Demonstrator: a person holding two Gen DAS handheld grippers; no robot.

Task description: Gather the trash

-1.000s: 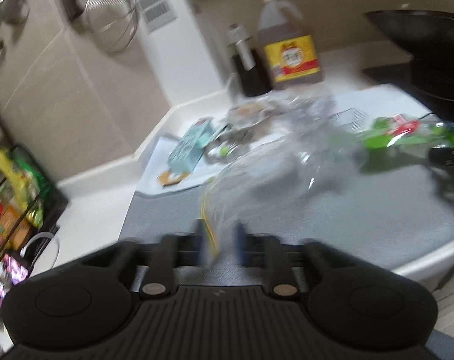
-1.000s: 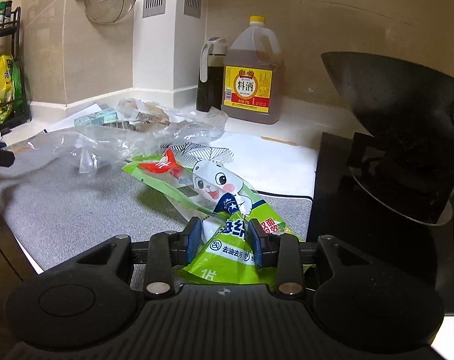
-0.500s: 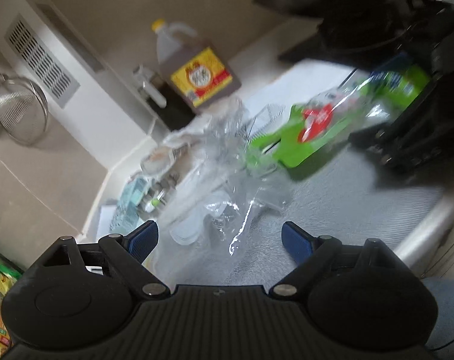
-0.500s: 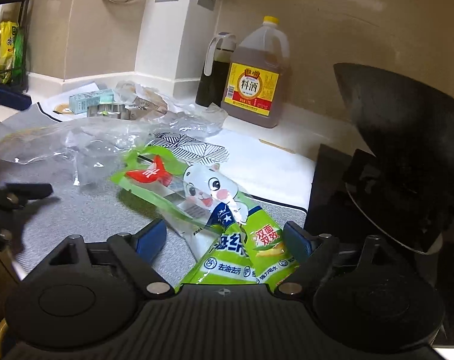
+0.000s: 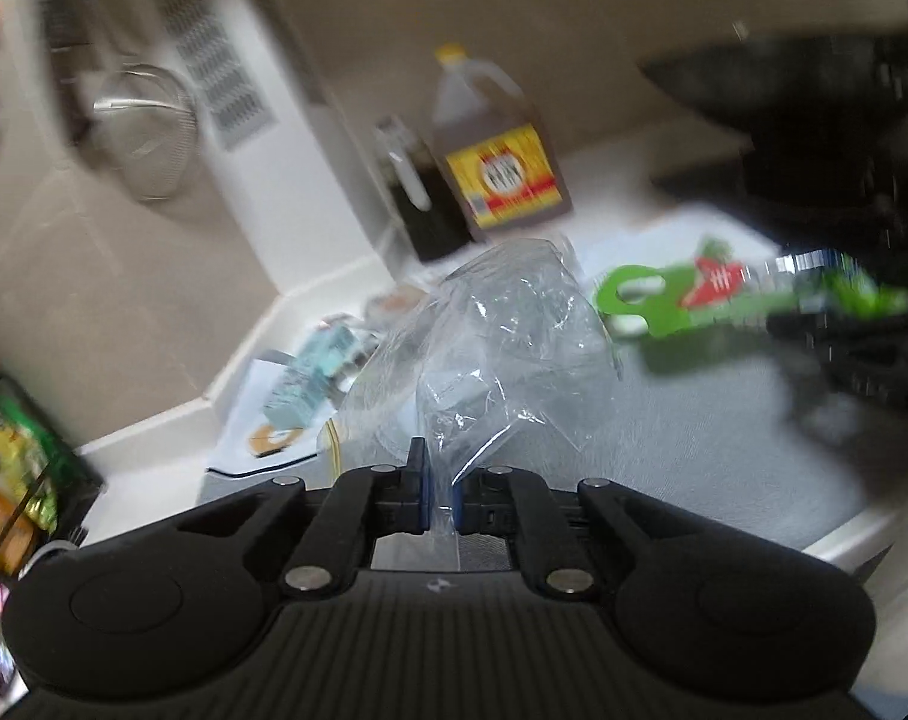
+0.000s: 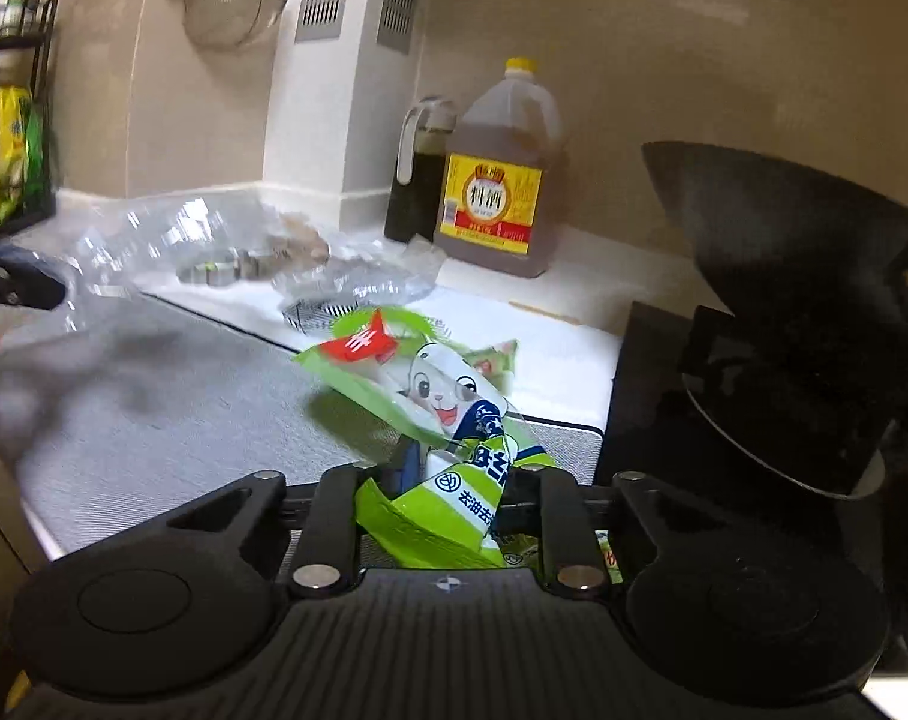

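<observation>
A crumpled clear plastic bag [image 5: 502, 348] rises from the grey mat [image 5: 694, 432], and my left gripper [image 5: 439, 468] is shut on its near edge. In the right wrist view the same bag [image 6: 148, 234] is a blur at the left, beside the left gripper [image 6: 16, 288]. A green snack packet [image 6: 430, 384] with a white cartoon animal sticks out over the mat. My right gripper [image 6: 454, 462] has its jaws closing, and the pads pinch the packet's crumpled near end. The left wrist view shows the packet [image 5: 694, 306] held at the right.
A cooking-wine jug [image 6: 496, 180] and a dark bottle [image 6: 415, 180] stand at the back wall. A black wok [image 6: 784, 276] sits on the stove at the right. More wrappers [image 6: 256, 258] and a teal box [image 5: 310, 378] lie at the back left. A rack of packets [image 6: 10, 150] stands far left.
Half a second ago both grippers stood wide open. Now both have closed again, the left on the clear bag and the right on the green packet. The left view has swung.
</observation>
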